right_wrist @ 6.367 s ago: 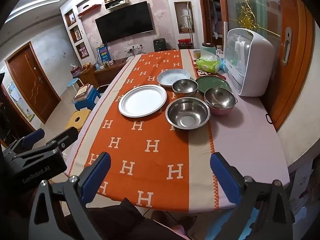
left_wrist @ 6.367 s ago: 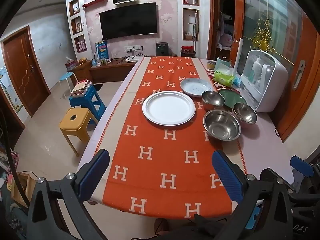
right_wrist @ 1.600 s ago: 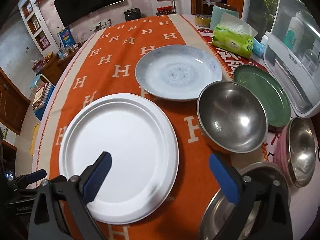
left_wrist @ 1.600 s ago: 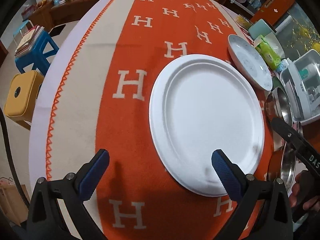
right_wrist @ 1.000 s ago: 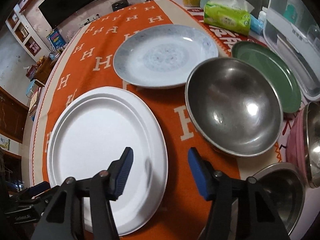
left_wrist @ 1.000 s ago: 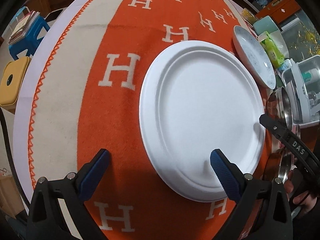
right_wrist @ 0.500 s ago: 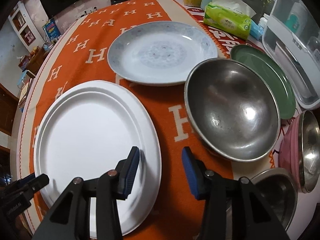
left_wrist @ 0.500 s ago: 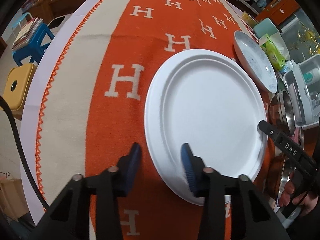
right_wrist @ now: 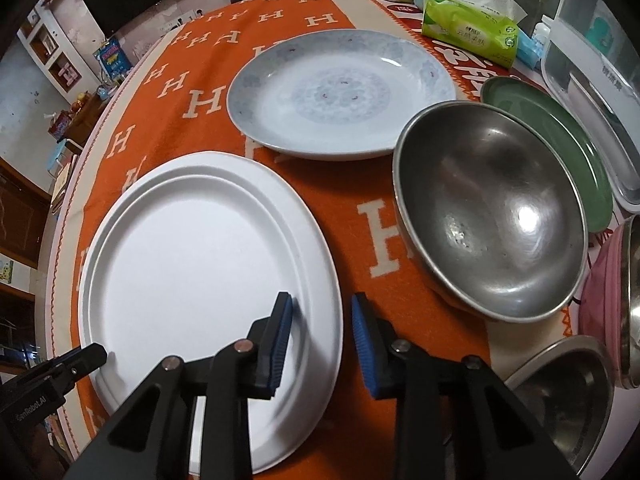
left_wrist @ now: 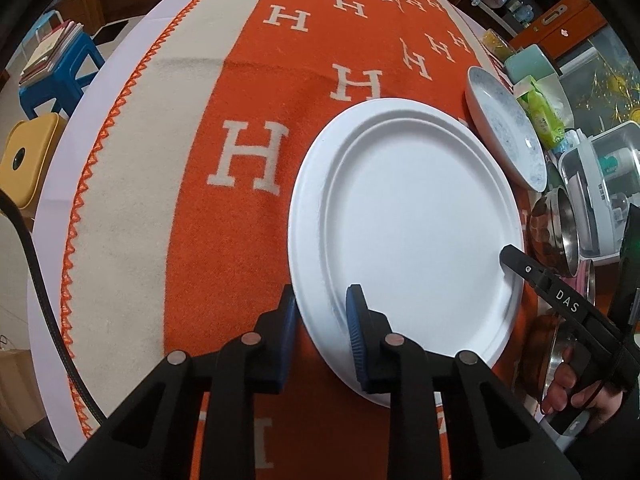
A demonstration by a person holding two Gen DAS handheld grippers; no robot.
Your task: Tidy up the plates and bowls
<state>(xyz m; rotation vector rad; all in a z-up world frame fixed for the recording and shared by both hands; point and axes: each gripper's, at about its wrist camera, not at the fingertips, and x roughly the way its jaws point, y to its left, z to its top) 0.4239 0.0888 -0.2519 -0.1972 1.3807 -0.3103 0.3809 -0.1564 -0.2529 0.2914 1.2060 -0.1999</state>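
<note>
L gripper (left_wrist: pixel 322 312) jaws just closing, straddle white plate (left_wrist: pixel 404 220) rim, contact unclear. R gripper (right_wrist: pixel 322 312) same on opp rim, visible gap, not clamped.

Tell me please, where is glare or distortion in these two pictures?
Left wrist view: fisheye bends the orange tablecloth into a dome, and dark corners frame the picture. Right wrist view: bright glare spots sit inside the steel bowl, and the white plate looks stretched oval.

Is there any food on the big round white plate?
No, the big round white plate is bare, plain white all across.
</note>
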